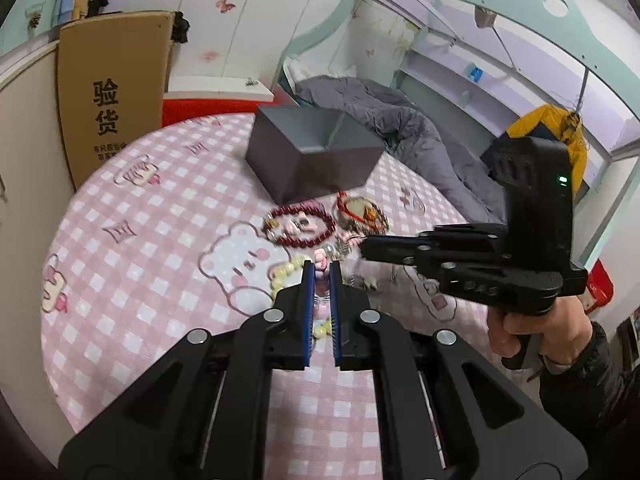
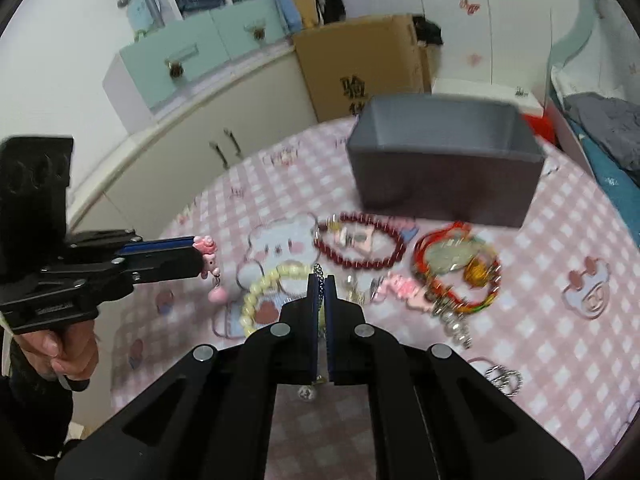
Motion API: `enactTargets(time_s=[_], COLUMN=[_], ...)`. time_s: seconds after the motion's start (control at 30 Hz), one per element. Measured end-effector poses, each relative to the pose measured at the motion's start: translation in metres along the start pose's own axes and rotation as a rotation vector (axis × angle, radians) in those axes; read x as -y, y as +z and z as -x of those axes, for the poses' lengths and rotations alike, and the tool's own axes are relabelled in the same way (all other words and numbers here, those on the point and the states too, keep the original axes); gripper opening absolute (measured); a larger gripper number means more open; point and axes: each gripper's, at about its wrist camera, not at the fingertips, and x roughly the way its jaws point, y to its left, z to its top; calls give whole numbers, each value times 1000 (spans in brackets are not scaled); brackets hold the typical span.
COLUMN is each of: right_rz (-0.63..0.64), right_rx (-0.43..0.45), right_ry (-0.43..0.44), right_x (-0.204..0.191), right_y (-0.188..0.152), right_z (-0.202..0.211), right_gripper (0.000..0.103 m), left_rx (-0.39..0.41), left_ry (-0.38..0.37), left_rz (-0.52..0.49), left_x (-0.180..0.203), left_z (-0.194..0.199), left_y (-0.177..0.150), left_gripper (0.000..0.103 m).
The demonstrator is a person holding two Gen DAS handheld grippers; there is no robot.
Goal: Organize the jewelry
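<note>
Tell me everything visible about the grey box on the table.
The grey box is rectangular and open-topped, with plain matte walls that look like cardboard or fabric-covered board. It stands upright on the pink checked tablecloth, at the far side, behind the jewelry. No lid shows. From the left wrist view a seam or divider seems to run down the inside, and what shows of the inside holds no jewelry. The dark red bead bracelet lies just in front. Neither gripper touches it.
</note>
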Motion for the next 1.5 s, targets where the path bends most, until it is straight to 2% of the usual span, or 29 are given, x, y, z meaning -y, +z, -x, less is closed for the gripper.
enactTargets(time_s=[0.23,0.3,0.43,0.67,0.87,1.03,1.2,1.3,1.4,1.43,1.5], right_rz=[41,60,92,117,123,122,82,43,-19,-51,-102], right_rx=[189,227,282,372,431,424,365,305,183,135,88], right_ry=[9,-11,-41,-73,-96,-109,-110,-123,-144,-157,-178], right_x=[-10,-12,-14,-18,-13,-4,18,36,61,72,87], right_y=[53,67,86,120,167,188,183,177,168,162,152], right_z=[74,93,123,162,184,185,157,126,80,63,42], right_gripper=[2,2,2,2,2,2,2,2,3,7,29], left_rx=[99,126,163,179,159,122,75,33,-33,-51,-67], left_ry=[49,88,98,97,116,126,133,122,112,131,213], left_rz=[-37,-67,-94,-118,-121,-116,-80,-57,-37,-32,-45], left_x=[14,22,32,47,57,59,48,40,31,28,24], left_z=[23,27,32,30,19,-3,-38,-61,-90,-95,-103], left_y=[48,66,93,137,165,177,178,175,169,168,162], left_gripper=[7,7,7,7,7,7,7,7,8,9,35])
